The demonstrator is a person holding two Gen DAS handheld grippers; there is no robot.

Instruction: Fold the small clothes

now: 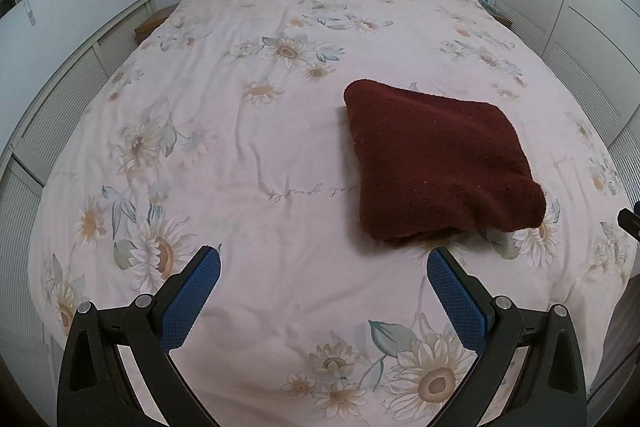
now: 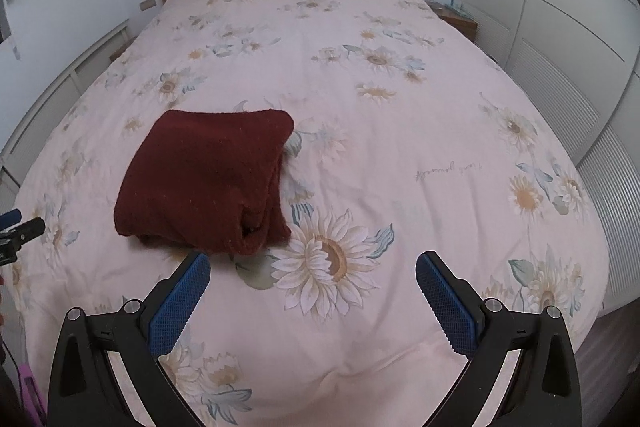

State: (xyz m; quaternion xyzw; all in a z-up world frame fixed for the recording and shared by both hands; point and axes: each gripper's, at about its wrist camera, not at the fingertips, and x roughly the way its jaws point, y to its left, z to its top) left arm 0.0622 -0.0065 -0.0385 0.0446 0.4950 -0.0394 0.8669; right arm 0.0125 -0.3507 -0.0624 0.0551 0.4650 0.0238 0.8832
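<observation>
Two grippers hang above the near end of the bed [image 1: 280,147], both empty with their blue-padded jaws spread wide: the left gripper [image 1: 324,261] and the right gripper [image 2: 313,263]. Between them on the flowered cover lies the one piece of clothing in view — a dark red knitted garment [image 1: 436,163], already doubled into a thick, roughly square bundle. From the left wrist view it sits ahead and to the right; from the right wrist view, ahead and to the left, its near edge just beyond the left finger's tip.

By the look of it the fold is done or nearly so, and the risks are mostly those of disturbing it. The near right corner [image 2: 256,227] shows loose, rounded layers with a dark gap between them; a gripper closing there would likely catch only the top ply and peel the bundle open. The knit looks bulky and springy, so any further fold may slump back unless pressed flat. The cover underneath is soft and creased — a low pinch could gather bedding along with the wool and drag everything askew. With both grippers near the same edge, reaching in together also risks them knocking one another.
</observation>
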